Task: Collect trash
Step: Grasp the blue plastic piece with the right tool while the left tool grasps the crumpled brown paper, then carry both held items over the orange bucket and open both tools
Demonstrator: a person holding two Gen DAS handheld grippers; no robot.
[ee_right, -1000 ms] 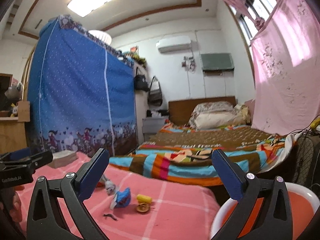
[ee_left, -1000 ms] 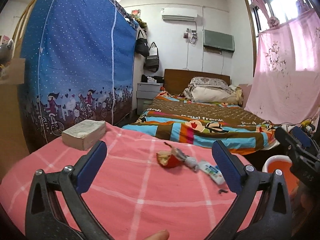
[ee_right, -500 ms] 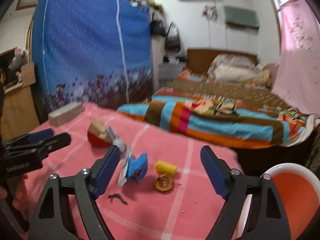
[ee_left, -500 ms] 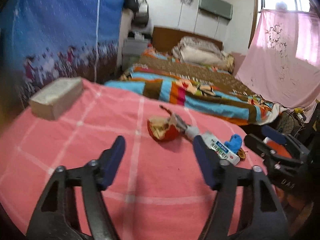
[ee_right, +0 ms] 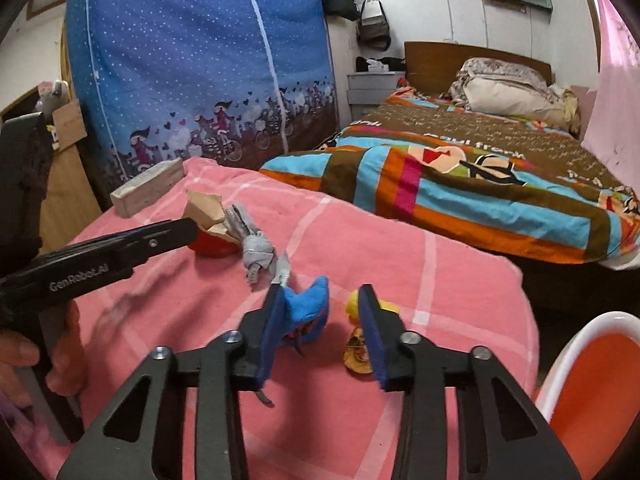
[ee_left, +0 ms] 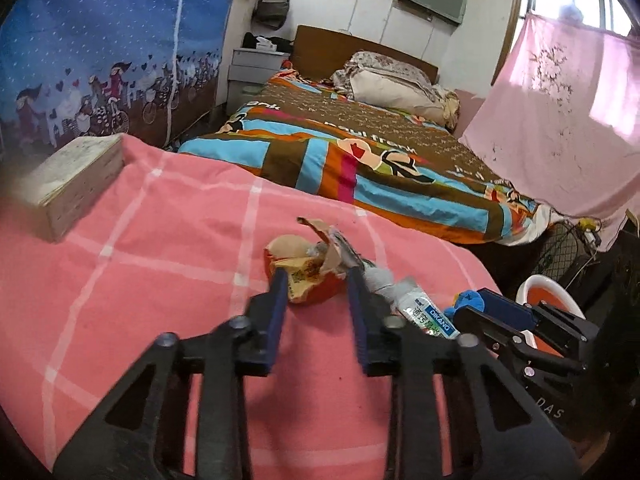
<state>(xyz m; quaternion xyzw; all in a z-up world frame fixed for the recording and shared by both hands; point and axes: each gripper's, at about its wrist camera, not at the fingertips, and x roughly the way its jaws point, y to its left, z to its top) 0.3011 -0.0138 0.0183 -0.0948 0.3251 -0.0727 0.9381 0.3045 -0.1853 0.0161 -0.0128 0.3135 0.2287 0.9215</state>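
Observation:
Trash lies on a pink checked tablecloth (ee_left: pixel 160 280). A crumpled red and brown wrapper (ee_left: pixel 308 276) sits between my left gripper's (ee_left: pixel 316 288) closing jaws, and both pads touch its sides. My right gripper (ee_right: pixel 322 312) is also closing, around a blue crumpled scrap (ee_right: pixel 308 304). That scrap leans on the left pad, while a gap shows before the right pad. A yellow bit (ee_right: pixel 350 306) and a brown peel (ee_right: pixel 356 356) lie by the right finger. A grey wad (ee_right: pixel 256 248) and a labelled tube (ee_left: pixel 428 312) lie between the two grippers.
A white bin with an orange inside (ee_right: pixel 592 392) stands off the table's right edge. A thick pale book (ee_left: pixel 68 180) rests at the far left of the table. Beyond the table are a bed (ee_left: pixel 360 152) and a blue fabric wardrobe (ee_right: pixel 192 60).
Both grippers tipped downward and sank toward the table. Their jaws narrowed from wide open, the left around the wrapper and the right around the blue scrap.

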